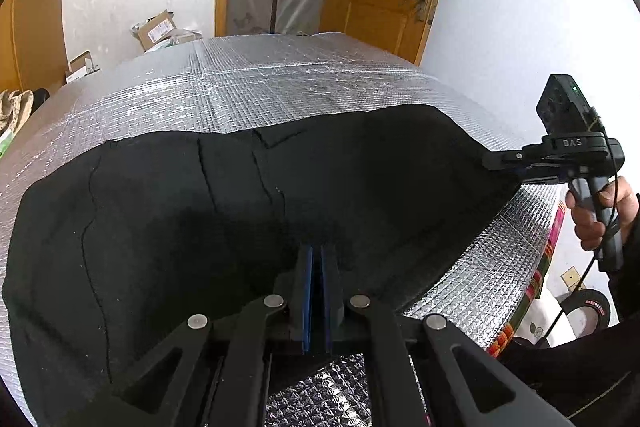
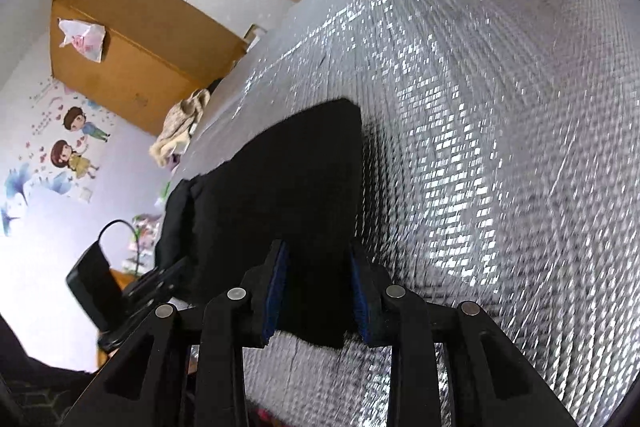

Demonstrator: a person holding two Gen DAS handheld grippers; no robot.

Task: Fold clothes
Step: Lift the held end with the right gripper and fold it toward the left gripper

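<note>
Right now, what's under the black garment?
The black garment lies on silver foil-quilt matting, which shows all around it. Whatever sits beneath the cloth itself is covered. Left tongs pinch its near edge.

The black cloth garment lies spread on the silver quilted-foil table, my left claw at its near edge, my right claw at its right corner.

far half of foil-covered table bare, we can pass freely there | black garment blankets our near half | right gripper and hand block the right edge | tape roll and cardboard boxes lie off the table
</note>
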